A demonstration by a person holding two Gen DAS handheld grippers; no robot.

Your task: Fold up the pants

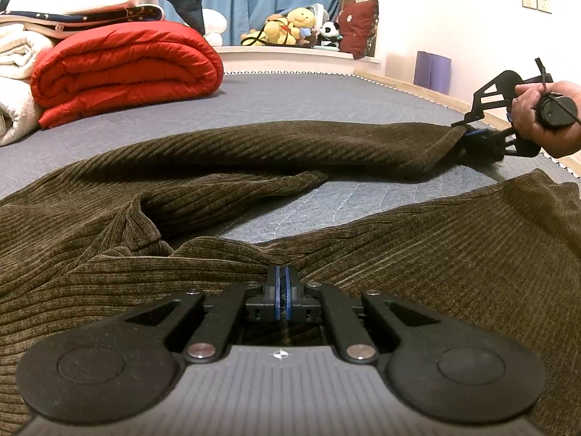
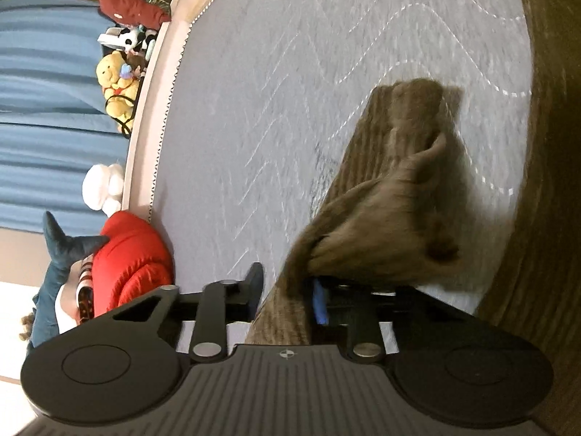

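Left gripper (image 1: pixel 281 279) pinches the near pants (image 1: pixel 399 272); right gripper (image 2: pixel 287 287) clamps a leg end (image 2: pixel 399 167) far right. Red quilt (image 1: pixel 123 65) lies far left.

text: none legible — labels: none | brands: none | numbers: none

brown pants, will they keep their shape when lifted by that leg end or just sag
Likely sag: the brown pants already lie in soft folds on the bed. The ribbed cloth looks thick, so probably heavyish. Bunched in the right gripper, it probably won't slip.
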